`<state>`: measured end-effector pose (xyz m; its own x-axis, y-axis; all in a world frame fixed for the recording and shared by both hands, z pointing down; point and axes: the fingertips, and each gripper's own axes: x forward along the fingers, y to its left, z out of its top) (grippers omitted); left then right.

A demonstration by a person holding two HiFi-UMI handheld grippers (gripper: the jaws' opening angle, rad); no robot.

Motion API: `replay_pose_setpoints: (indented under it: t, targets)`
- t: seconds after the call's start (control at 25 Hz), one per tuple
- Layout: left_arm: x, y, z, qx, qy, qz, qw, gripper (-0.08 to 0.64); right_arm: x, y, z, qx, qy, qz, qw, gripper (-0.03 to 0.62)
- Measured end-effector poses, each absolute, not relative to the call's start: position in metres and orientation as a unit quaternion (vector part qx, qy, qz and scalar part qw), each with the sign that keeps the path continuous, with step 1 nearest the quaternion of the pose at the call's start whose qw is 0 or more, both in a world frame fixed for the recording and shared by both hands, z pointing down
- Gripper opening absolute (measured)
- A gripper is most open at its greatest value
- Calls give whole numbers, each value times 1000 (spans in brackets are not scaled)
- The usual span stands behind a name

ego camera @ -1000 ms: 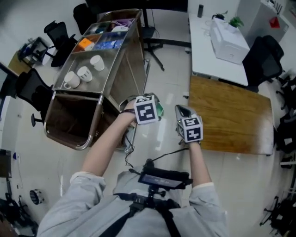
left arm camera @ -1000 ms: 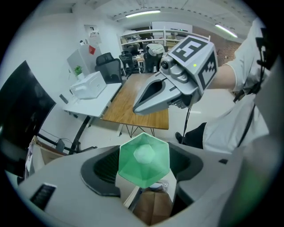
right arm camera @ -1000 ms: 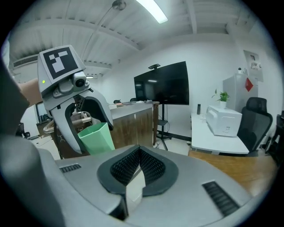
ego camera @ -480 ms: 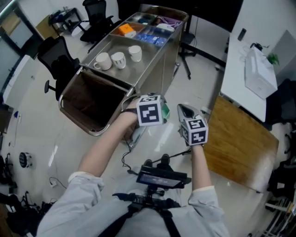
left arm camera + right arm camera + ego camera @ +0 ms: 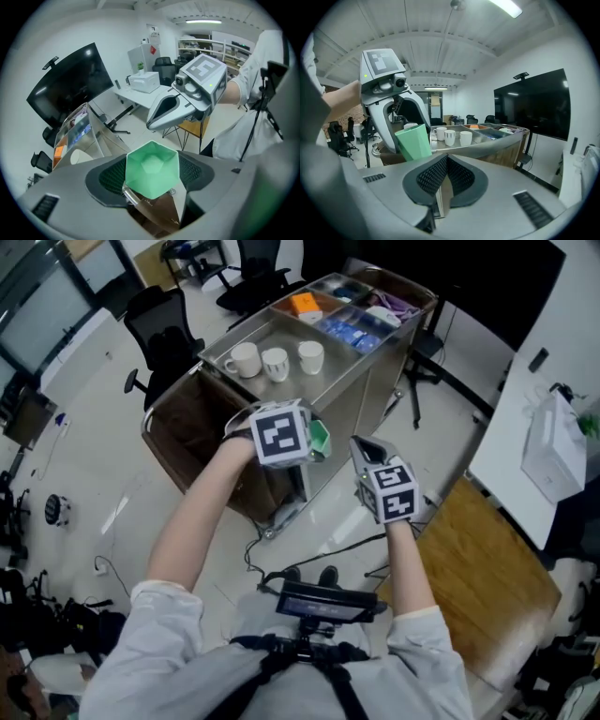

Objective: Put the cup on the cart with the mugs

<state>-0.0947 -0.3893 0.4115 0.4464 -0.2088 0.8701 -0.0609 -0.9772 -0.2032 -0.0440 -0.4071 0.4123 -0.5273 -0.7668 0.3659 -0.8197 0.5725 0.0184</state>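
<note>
The head view looks steeply down from overhead, with the left gripper (image 5: 305, 439) and right gripper (image 5: 364, 446) close beneath it and the stainless-steel cart (image 5: 272, 332) just beyond them. The left gripper view sits very near the pale green faceted plastic cup (image 5: 152, 168), facing down past it to the cart and across to the right gripper. The right gripper view faces almost level, from near, at the cart top and its three white ceramic mugs (image 5: 451, 137). All three views share the cart and the cup.
</note>
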Motion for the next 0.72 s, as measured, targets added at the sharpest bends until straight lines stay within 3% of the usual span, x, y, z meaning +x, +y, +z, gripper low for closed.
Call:
replay_pose_setpoints:
  t: [0.72]
  targets:
    - [-161, -530, 400, -820, 146, -554, -9, 327, -117, -496, 379, 387, -898, 59, 200, 2]
